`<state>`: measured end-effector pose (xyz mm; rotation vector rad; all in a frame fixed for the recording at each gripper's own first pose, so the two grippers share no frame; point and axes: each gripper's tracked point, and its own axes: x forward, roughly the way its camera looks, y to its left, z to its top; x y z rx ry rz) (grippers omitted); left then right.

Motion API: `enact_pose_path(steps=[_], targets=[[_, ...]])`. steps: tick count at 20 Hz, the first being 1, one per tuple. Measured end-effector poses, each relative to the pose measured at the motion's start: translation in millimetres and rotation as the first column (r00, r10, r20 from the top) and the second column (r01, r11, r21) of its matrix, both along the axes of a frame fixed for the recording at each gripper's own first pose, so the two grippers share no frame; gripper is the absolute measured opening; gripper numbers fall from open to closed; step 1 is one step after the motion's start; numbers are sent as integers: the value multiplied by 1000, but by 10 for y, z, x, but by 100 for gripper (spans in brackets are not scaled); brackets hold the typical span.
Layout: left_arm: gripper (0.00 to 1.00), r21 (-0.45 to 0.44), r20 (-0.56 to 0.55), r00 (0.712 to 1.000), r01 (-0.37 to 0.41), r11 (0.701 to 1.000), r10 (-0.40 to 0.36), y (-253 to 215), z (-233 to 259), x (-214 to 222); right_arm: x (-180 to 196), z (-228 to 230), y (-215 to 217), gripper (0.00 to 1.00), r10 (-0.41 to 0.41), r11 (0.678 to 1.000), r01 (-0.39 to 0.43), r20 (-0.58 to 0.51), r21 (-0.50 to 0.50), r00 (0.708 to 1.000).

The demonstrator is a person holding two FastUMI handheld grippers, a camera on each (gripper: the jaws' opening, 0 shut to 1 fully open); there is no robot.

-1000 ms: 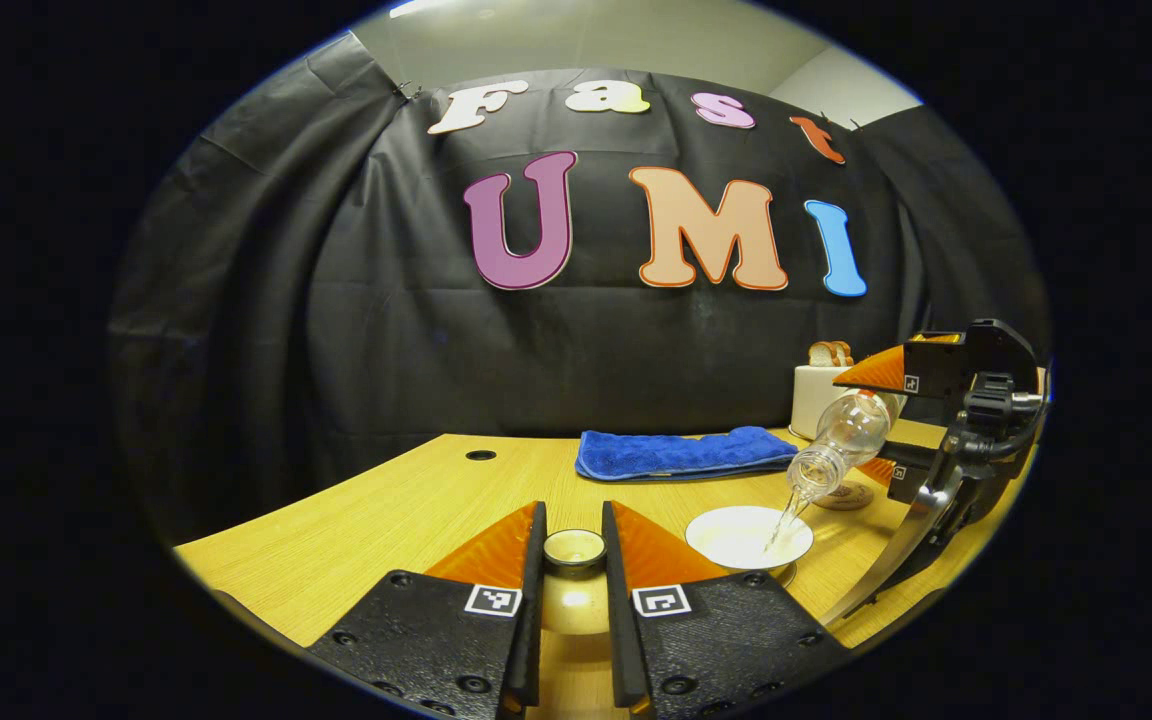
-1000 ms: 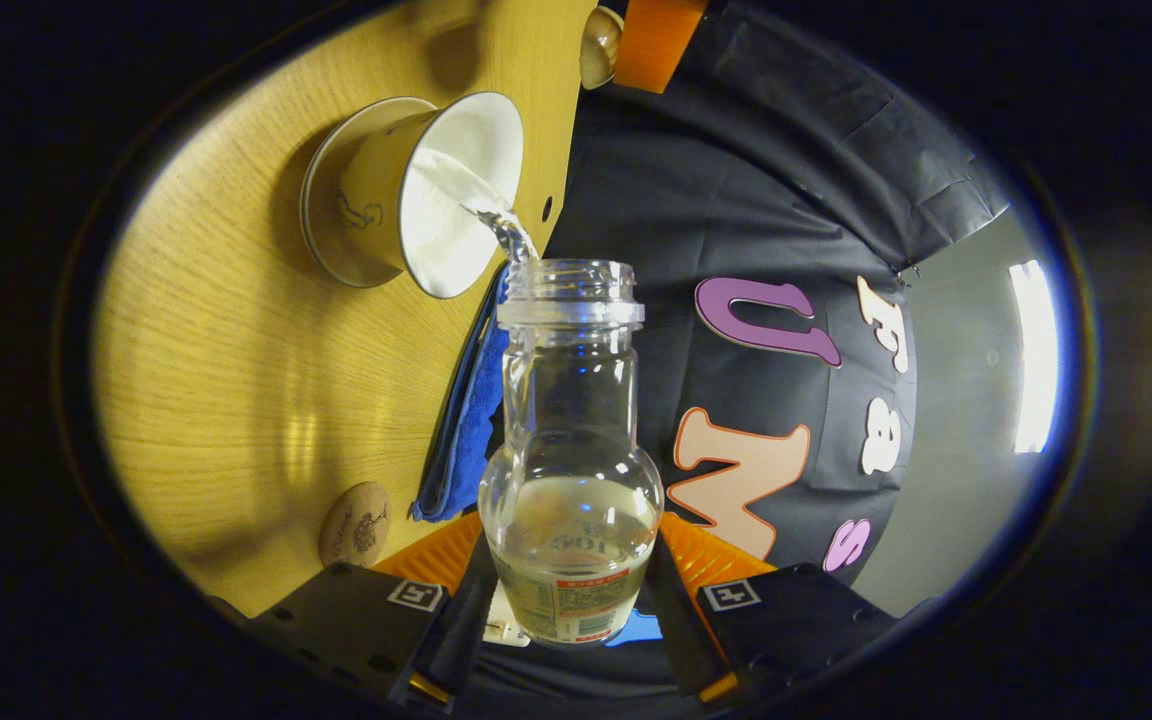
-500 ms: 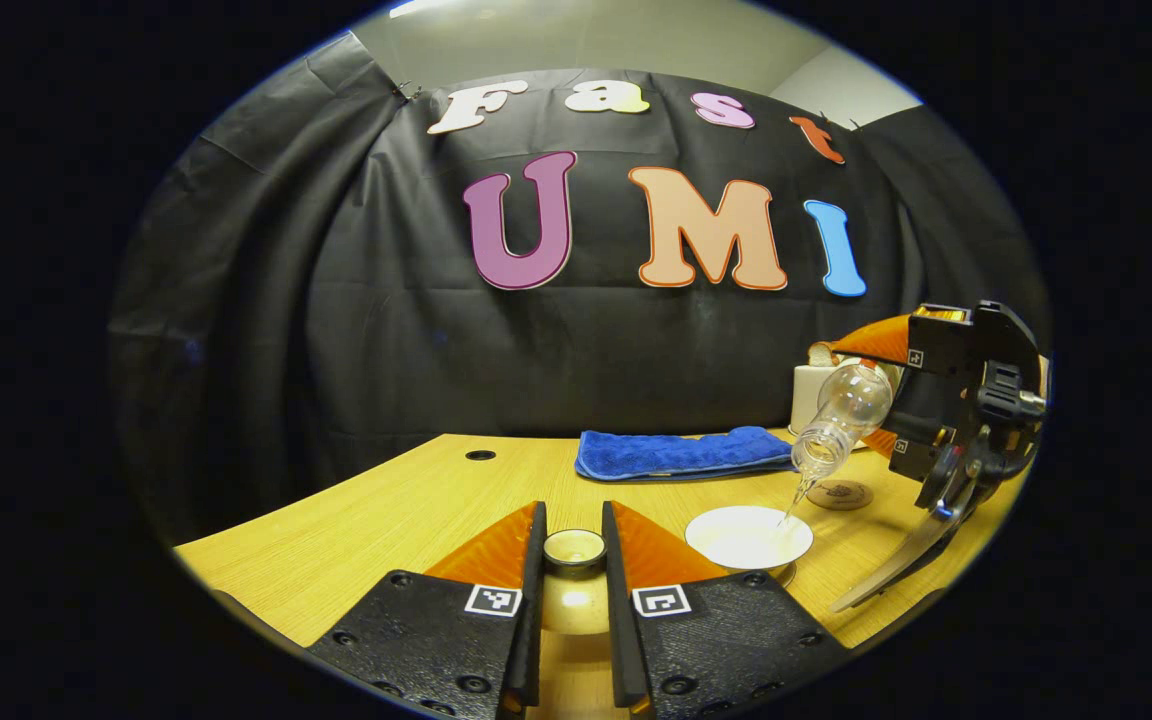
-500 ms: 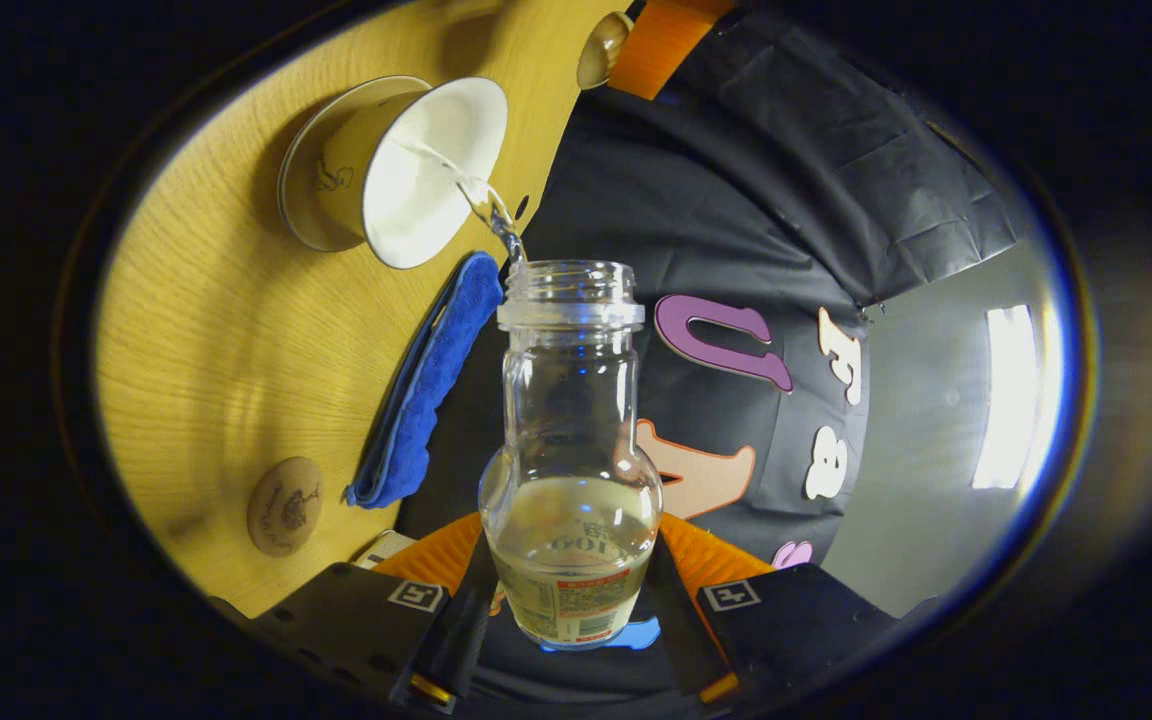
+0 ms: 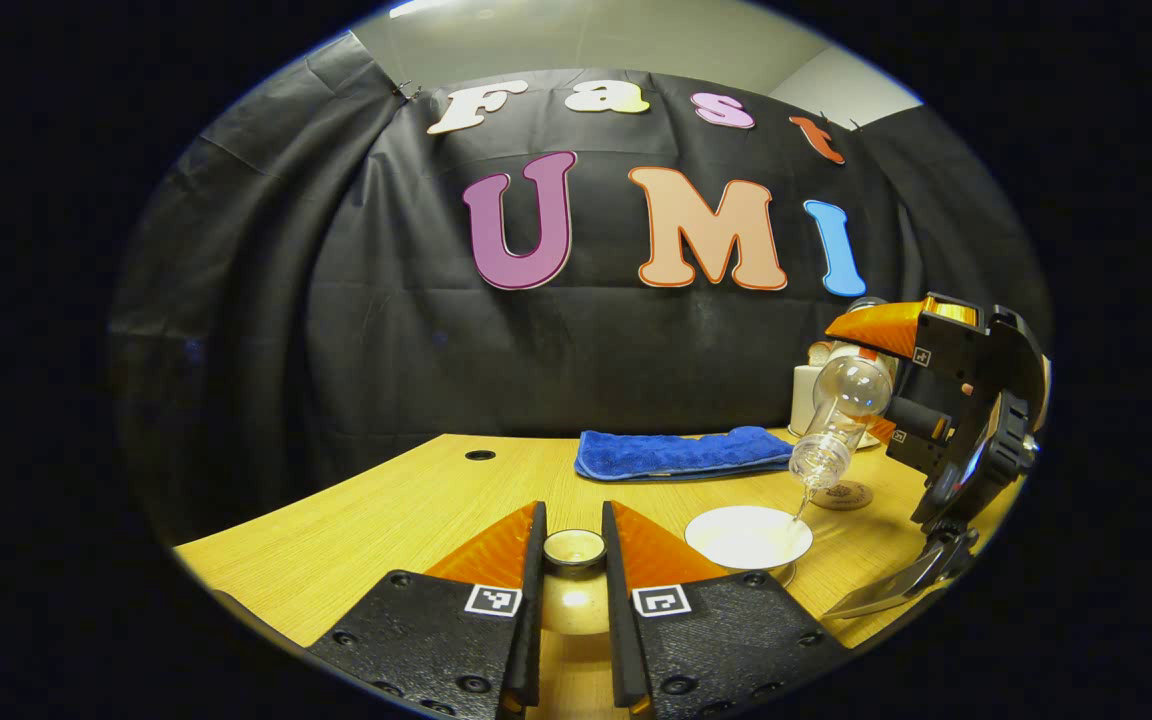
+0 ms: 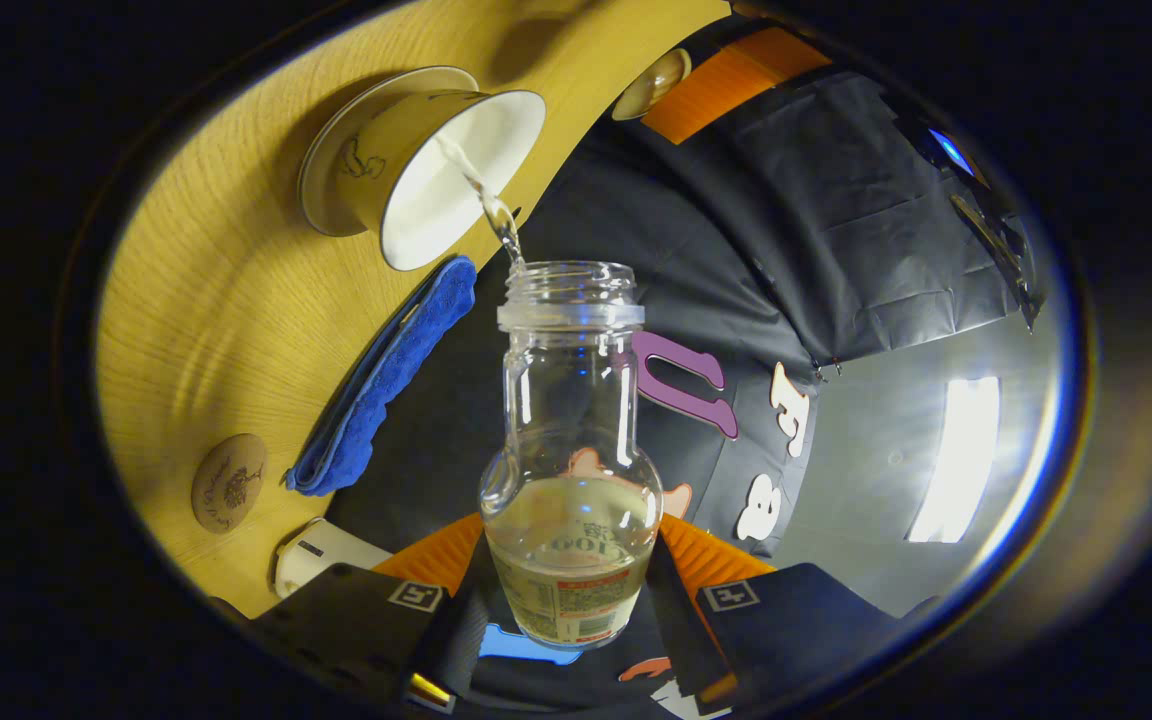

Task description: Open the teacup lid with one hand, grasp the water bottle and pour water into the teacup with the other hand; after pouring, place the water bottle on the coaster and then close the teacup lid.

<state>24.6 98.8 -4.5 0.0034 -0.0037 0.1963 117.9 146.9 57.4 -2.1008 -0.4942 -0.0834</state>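
Overhead, the right gripper (image 6: 571, 600) clamps the bottle (image 6: 570, 460), tipped mouth-down, water streaming into the cup (image 6: 431, 160); the left gripper (image 5: 572, 560), level, pinches the lid (image 5: 574, 548).

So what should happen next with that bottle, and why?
Probably tip the water bottle back upright soon. A thin stream is running from its mouth into the open teacup, and the coaster lies bare, waiting for it.

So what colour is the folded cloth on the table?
Blue; the cloth shows best in the left gripper view, lying behind the teacup.
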Motion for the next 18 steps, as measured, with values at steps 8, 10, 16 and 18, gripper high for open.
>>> enact_pose_path(steps=[8, 10, 16, 18], targets=[[26, 0, 1, 1000, 0, 1000, 0, 3, -9, 5, 99, -67, -95, 80, -25, 994, 33, -77, 102, 997], [26, 0, 1, 1000, 0, 1000, 0, 1, -10, 13, 120, -158, -161, 75, -39, 971, 78, -174, 226, 984], [26, 1, 1, 1000, 0, 1000, 0, 7, -17, 10, 119, -487, -256, 77, 17, 799, 246, -430, 548, 903], [26, 0, 1, 1000, 1, 1000, -1, 6, -9, 12, 78, -532, -226, 79, 81, 686, 310, -493, 658, 866]])
